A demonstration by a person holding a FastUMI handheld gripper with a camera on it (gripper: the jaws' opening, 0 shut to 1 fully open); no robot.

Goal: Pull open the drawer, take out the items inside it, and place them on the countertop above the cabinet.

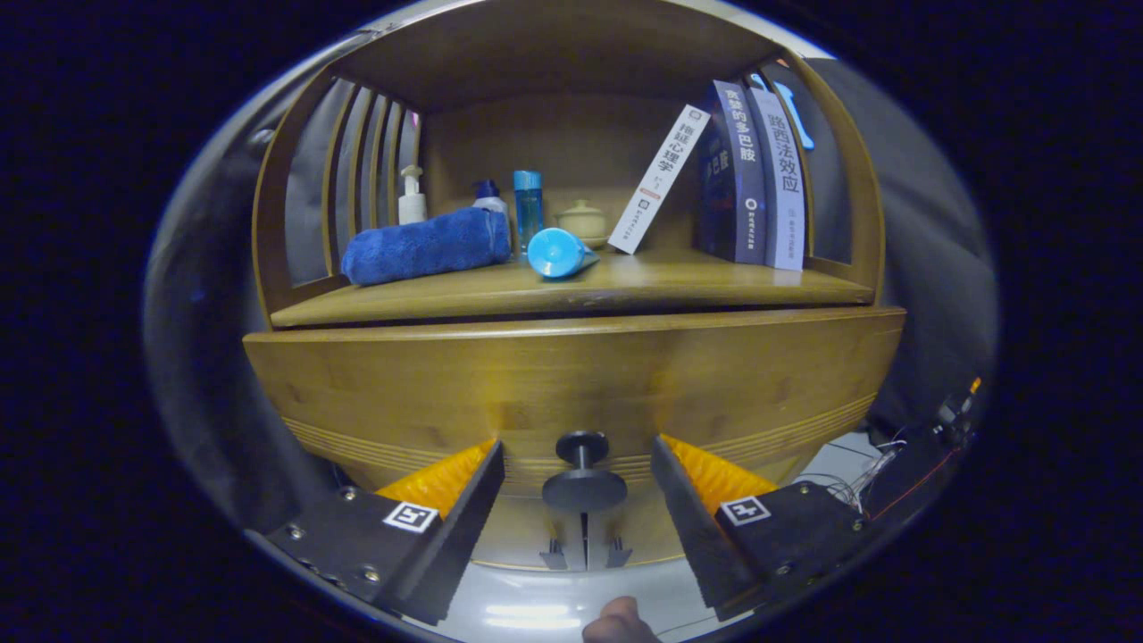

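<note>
A wooden cabinet's drawer front (429,393) spans the space just ahead of me, and the drawer's inside is hidden. Its black round knob (583,487) sticks out toward me and sits between my fingers without touching either one. My gripper (576,446) is open, with one finger (455,500) left of the knob and the other to its right. The wooden countertop (714,286) lies above the drawer, under an arched shelf frame.
On the countertop lie a rolled blue towel (424,246), a pump bottle (412,196), a blue bottle (528,205), a light blue tube (558,252), a small ceramic jar (582,221) and three books (755,179). Loose wires (875,464) lie lower right. A person's fingertip (616,625) shows below.
</note>
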